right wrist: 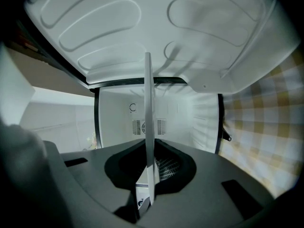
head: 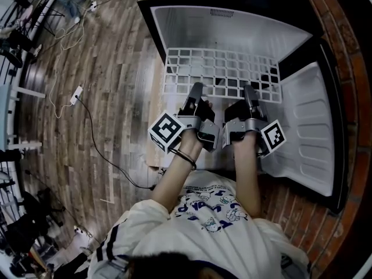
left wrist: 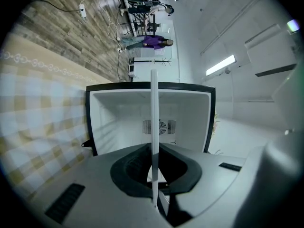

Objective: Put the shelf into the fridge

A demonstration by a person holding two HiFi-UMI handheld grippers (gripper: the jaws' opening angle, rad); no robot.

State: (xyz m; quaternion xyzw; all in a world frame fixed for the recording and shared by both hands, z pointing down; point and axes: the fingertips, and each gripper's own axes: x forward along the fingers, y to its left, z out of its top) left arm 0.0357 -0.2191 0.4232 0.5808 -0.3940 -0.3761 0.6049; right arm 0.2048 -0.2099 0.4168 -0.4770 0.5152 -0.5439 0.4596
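Head view: white wire shelf [head: 221,74] held level at the mouth of the open fridge [head: 232,31], far edge just inside the compartment, near edge toward the person. Left gripper [head: 196,92] and right gripper [head: 250,93] sit side by side on that near edge. In both gripper views the shelf runs edge-on between the jaws, and each pair is clamped onto it. Both forearms reach straight forward, roughly parallel — fridge door [head: 308,127] stands swung open at the right.
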